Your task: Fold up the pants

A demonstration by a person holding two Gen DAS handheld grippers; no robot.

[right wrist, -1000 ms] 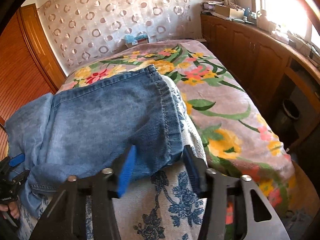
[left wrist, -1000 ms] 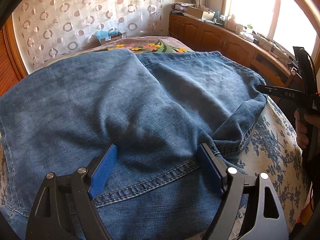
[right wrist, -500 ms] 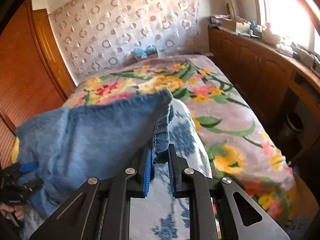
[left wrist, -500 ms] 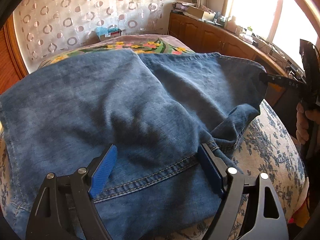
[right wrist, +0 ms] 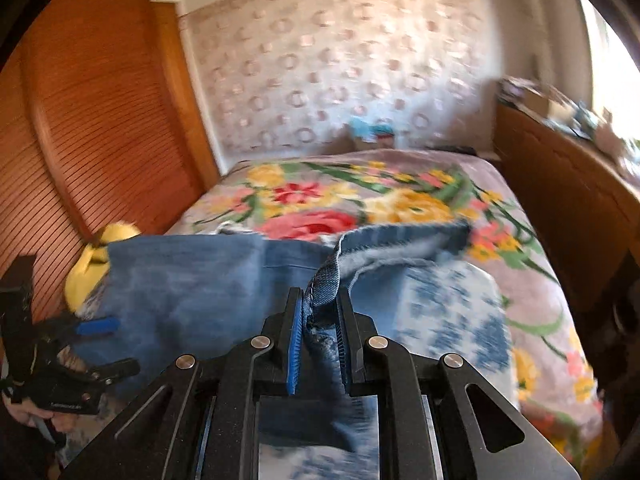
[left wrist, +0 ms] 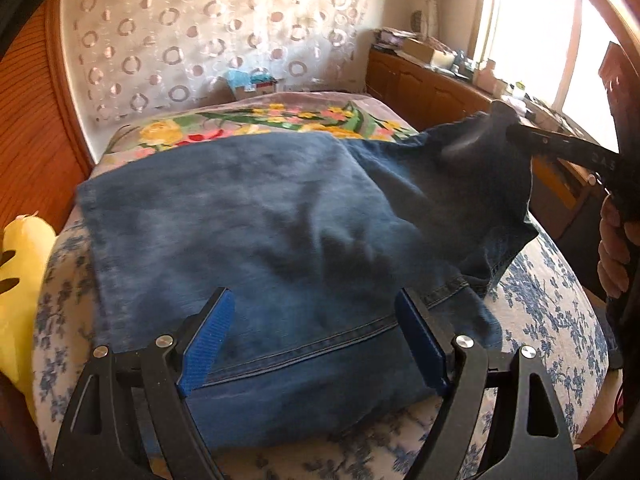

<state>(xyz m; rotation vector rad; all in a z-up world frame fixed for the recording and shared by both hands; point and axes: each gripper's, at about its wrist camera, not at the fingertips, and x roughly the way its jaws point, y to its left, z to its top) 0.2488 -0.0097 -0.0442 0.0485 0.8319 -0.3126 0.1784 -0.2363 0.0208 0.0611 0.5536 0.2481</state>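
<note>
On the bed, over a white cover printed with blue flowers, lie the blue jeans, spread flat across the near end. Beyond them a blanket with red, yellow and pink blossoms reaches to the far wall, where a curtain patterned with rings hangs.

The left claw hovers just above the near edge of the denim, its blue pads wide apart, with a stitched seam running between them; neither pad presses the cloth. The right claw is clamped on a hem of the jeans, the fabric pinched between its pads and lifted clear of the bed, so that the corner hangs in a raised fold at the right in the left wrist view. There the same tool shows from the side, with a hand wrapped around its handle; pale lettering on its arm is too blurred to read. White lettering on the body of the left tool in the right wrist view is likewise illegible.

A yellow soft toy sits at the left edge of the bed beside a slatted wooden door. Wooden cabinets carrying clutter run under the window at the right.
</note>
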